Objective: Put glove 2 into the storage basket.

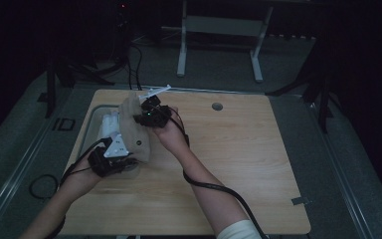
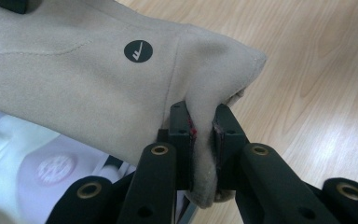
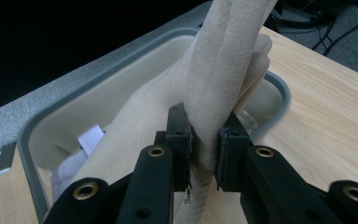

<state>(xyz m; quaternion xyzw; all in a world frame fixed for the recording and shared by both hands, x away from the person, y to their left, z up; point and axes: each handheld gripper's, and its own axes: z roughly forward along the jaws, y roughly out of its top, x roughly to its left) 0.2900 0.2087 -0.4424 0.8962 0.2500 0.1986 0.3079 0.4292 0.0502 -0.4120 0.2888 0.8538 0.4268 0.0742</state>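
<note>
A beige cloth [image 1: 132,130] is hanging stretched between the two grippers at the left part of the wooden worktop [image 1: 238,164], over the right edge of a grey-rimmed tub [image 1: 90,119] that is sitting at the worktop's left side. The left gripper [image 1: 110,160], at the near end, is pinching a folded corner of the cloth [image 2: 121,84] tight between its jaws, which are standing almost together with only the bunched fabric between them. A small round black mark [image 2: 138,51] is showing on the cloth close to that corner. The right gripper [image 1: 149,113], at the far end, is clamping a thick rolled fold of the cloth [image 3: 219,84] in the same way, its jaws closed on the fabric. In the right gripper view the cloth is trailing down into the tub [image 3: 37,126], where some white material [image 3: 91,137] is lying beneath it. Both forearms are reaching in from the near edge.
</note>
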